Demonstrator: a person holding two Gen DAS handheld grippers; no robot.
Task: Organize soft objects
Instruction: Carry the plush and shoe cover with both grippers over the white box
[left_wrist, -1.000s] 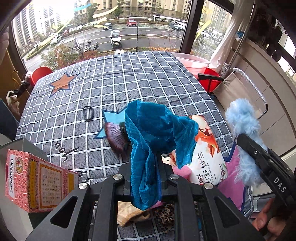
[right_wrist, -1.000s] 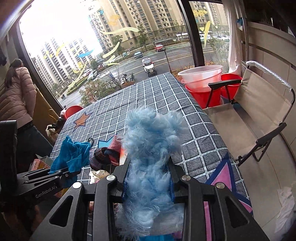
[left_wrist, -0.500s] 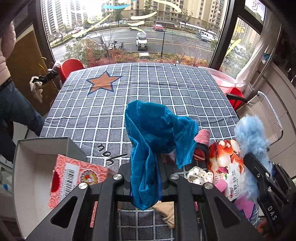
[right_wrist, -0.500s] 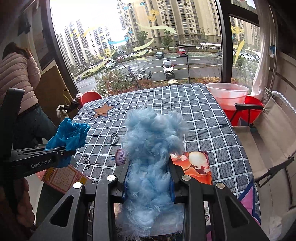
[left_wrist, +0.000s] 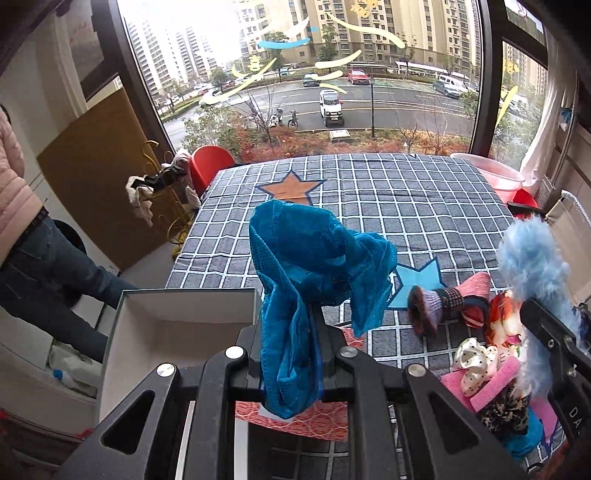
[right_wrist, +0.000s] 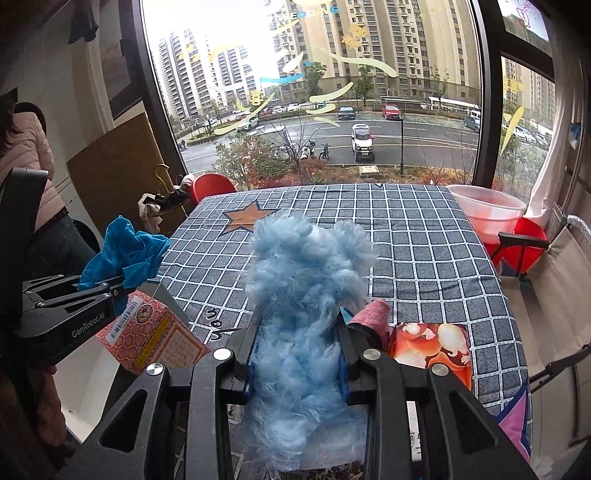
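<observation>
My left gripper (left_wrist: 291, 328) is shut on a bright blue mesh cloth (left_wrist: 314, 273), held above the table's near left edge beside an open grey box (left_wrist: 177, 332). The cloth also shows in the right wrist view (right_wrist: 125, 254). My right gripper (right_wrist: 299, 332) is shut on a fluffy light-blue piece (right_wrist: 303, 291), also seen at the right of the left wrist view (left_wrist: 532, 258). A pile of soft things lies on the table at right: a purple knit sock (left_wrist: 428, 306), a pink cloth (left_wrist: 476, 288), a spotted scrunchie (left_wrist: 472, 362).
The checked tablecloth (left_wrist: 406, 199) with star patches covers the table. A red patterned carton (right_wrist: 155, 336) leans at the box. A printed snack bag (right_wrist: 432, 350) lies near the pile. A person (left_wrist: 22, 221) stands at left. Pink and red basins (right_wrist: 491, 210) and a folding chair (right_wrist: 554, 266) stand at right.
Both grippers have swung left and tilted up with their loads. The grey box has come into view under the left gripper; the pile now lies to the right.
</observation>
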